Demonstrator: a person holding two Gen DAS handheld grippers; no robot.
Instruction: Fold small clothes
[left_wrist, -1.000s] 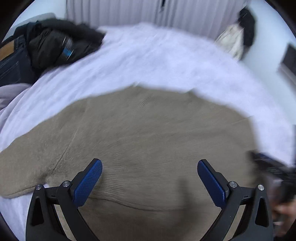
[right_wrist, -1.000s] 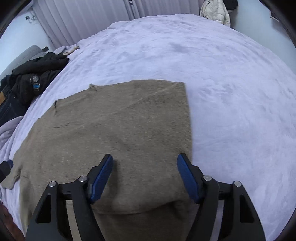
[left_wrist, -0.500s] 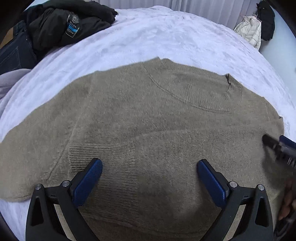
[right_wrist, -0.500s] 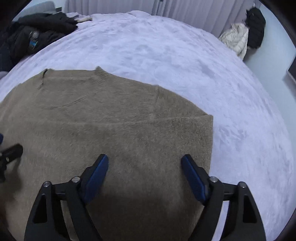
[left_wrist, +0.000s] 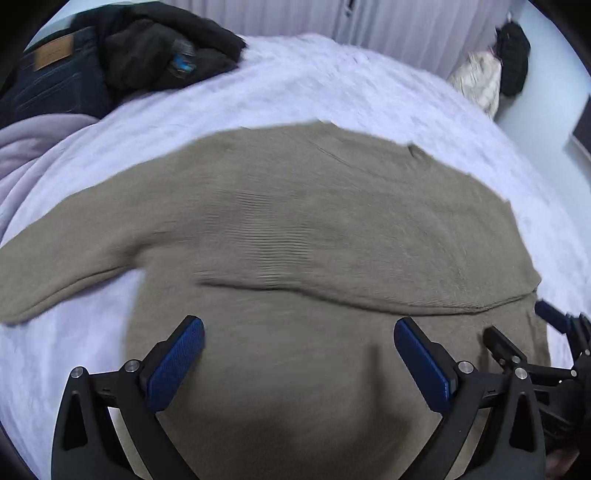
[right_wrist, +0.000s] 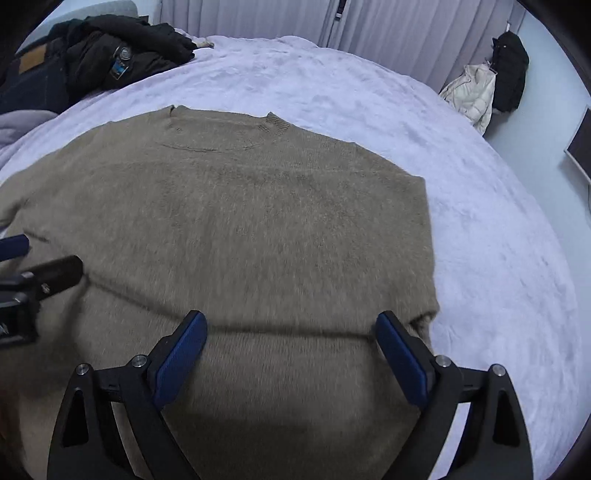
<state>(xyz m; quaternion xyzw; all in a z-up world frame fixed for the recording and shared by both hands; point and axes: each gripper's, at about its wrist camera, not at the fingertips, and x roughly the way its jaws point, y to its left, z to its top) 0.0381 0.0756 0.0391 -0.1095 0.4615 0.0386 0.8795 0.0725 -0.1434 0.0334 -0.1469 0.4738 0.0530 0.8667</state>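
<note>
Sweater: tan knit sweater (left_wrist: 314, 229) lies flat on the bed (left_wrist: 332, 88), collar (right_wrist: 275, 123) toward the far side (one sleeve folded across the body, its edge forming a ridge just ahead of both grippers).
Other sleeve: stretches out to the left in the left wrist view, resting on the cover.
Left gripper: the left gripper (left_wrist: 299, 354) hangs over the near part of the sweater, its blue pads (left_wrist: 177, 362) wide apart, nothing between them.
Right gripper: the right gripper (right_wrist: 290, 350) is also spread wide, empty, over the sweater's near right part beside the folded edge.
Bed: lilac fleecy cover.
Pile: dark clothes (right_wrist: 122, 55) and jeans (left_wrist: 48, 81) at the far left corner.
Jackets: a white jacket (right_wrist: 471, 96) and a black one (right_wrist: 511, 70) hang by the wall.
</note>
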